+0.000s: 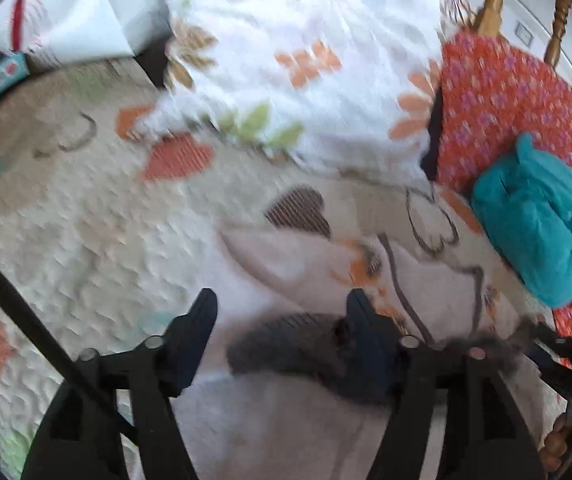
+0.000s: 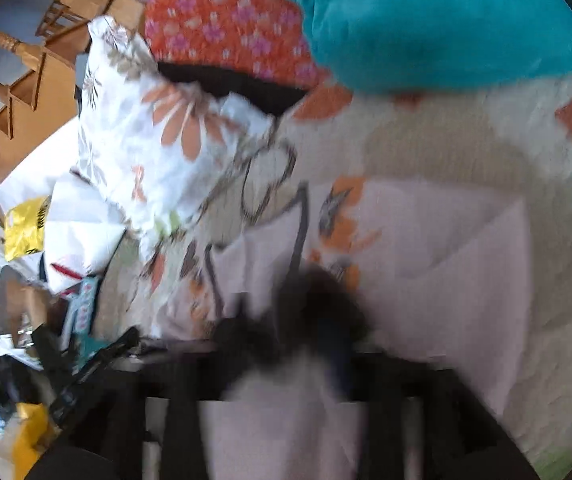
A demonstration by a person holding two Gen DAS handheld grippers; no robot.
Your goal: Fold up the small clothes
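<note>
While creased, pale garment (image 1: 286,264) lies crosswise.

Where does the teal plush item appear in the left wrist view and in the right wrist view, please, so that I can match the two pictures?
Left wrist view: the teal plush item lies at the right edge, mid-height, resting on the orange flowered cushion.
Right wrist view: the teal plush item fills the top right, just right of the cushion.
Shared landmark: the orange flowered cushion, beside the white floral pillow.
</note>
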